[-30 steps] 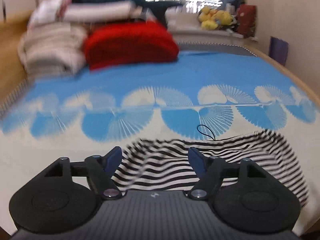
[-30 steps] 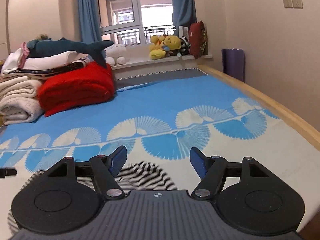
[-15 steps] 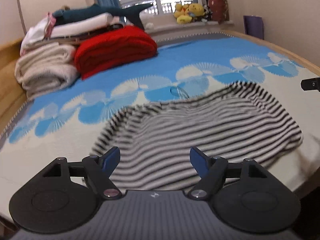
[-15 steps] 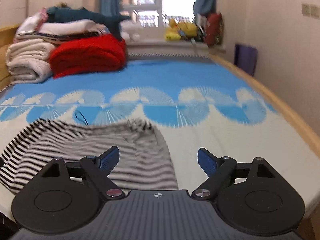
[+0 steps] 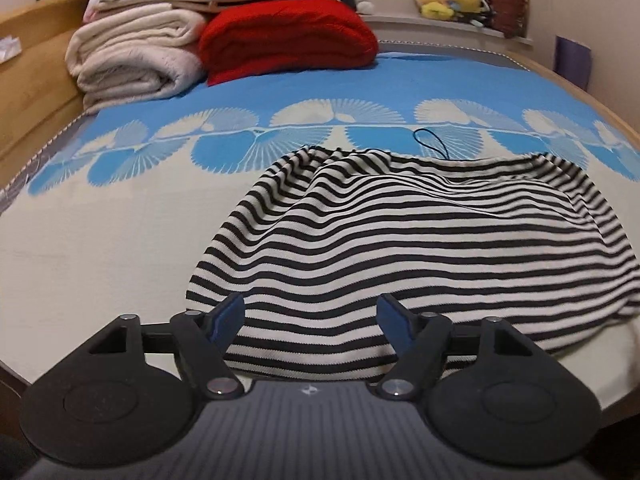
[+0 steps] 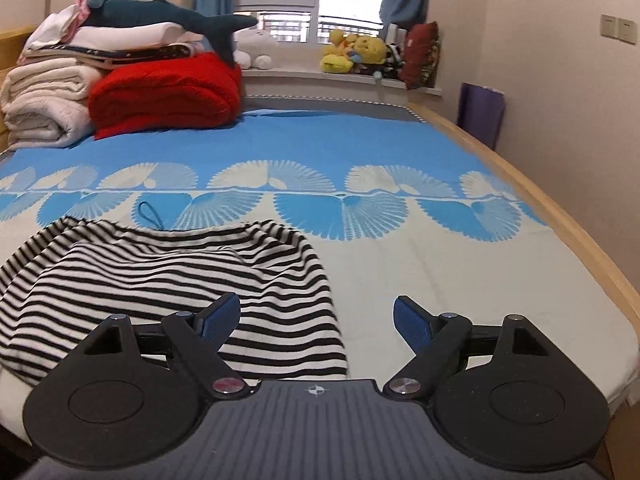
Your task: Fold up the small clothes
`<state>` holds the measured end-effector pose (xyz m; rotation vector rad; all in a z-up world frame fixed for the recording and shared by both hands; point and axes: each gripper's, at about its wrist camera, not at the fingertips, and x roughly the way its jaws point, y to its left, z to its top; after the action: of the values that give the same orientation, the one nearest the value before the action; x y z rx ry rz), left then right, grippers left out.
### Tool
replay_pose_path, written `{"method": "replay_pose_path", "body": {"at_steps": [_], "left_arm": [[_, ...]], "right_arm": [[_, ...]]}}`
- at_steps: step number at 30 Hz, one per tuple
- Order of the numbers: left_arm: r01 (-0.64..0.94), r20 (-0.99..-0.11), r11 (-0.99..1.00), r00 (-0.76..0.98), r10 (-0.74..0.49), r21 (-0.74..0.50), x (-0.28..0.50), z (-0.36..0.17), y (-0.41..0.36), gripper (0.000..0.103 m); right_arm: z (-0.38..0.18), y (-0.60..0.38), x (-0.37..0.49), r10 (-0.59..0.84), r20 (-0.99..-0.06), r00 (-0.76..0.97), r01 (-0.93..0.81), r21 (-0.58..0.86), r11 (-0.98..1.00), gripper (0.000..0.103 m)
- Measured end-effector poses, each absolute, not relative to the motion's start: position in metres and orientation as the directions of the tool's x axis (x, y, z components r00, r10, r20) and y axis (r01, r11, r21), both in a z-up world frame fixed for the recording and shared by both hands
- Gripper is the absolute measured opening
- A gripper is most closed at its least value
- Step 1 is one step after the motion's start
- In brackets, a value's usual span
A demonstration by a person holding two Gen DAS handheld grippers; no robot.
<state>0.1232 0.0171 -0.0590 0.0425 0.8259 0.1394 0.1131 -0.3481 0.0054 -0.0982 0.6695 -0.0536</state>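
A small black-and-white striped garment (image 5: pixel 420 248) lies rumpled on the bed near its front edge; it also shows in the right wrist view (image 6: pixel 160 288). A thin dark cord loop (image 5: pixel 430 142) lies at its far edge. My left gripper (image 5: pixel 310 316) is open and empty just above the garment's near hem. My right gripper (image 6: pixel 318 318) is open and empty over the garment's near right corner.
The blue and cream fan-patterned bedspread (image 6: pixel 400 256) covers the bed. Folded cream blankets (image 5: pixel 132 56) and a red blanket (image 5: pixel 288 40) are stacked at the back left, with a plush shark (image 6: pixel 168 16) on top. A wooden bed rail (image 6: pixel 560 216) runs along the right.
Both grippers have pulled back toward the bed's front edge. The garment now lies spread in front of them. Both stay open.
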Motion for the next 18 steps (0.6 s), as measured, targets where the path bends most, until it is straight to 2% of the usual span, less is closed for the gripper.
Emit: {"method": "replay_pose_path", "body": {"at_steps": [2, 5, 7, 11, 18], "left_arm": [[-0.112, -0.734, 0.991, 0.666, 0.132, 0.077, 0.124, -0.059, 0.02, 0.07], [-0.117, -0.746, 0.992, 0.657, 0.107, 0.04, 0.125, -0.059, 0.024, 0.058], [-0.126, -0.752, 0.992, 0.653, 0.093, 0.014, 0.127, -0.059, 0.03, 0.042], [-0.197, -0.761, 0.979, 0.644, 0.085, -0.058, 0.13, -0.058, 0.048, 0.041], [-0.41, -0.81, 0.883, 0.583, 0.062, -0.227, 0.136, -0.069, 0.101, 0.041]], "right_arm": [[0.005, -0.351, 0.112, -0.097, -0.612, 0.785, 0.037, -0.109, 0.993, 0.085], [0.006, -0.355, 0.11, -0.108, -0.61, 0.785, 0.058, -0.101, 0.993, 0.085], [0.006, -0.355, 0.109, -0.113, -0.608, 0.785, 0.067, -0.099, 0.993, 0.085], [0.004, -0.354, 0.108, -0.115, -0.616, 0.779, 0.069, -0.098, 0.993, 0.085], [0.003, -0.353, 0.108, -0.11, -0.619, 0.778, 0.063, -0.097, 0.993, 0.085]]}}
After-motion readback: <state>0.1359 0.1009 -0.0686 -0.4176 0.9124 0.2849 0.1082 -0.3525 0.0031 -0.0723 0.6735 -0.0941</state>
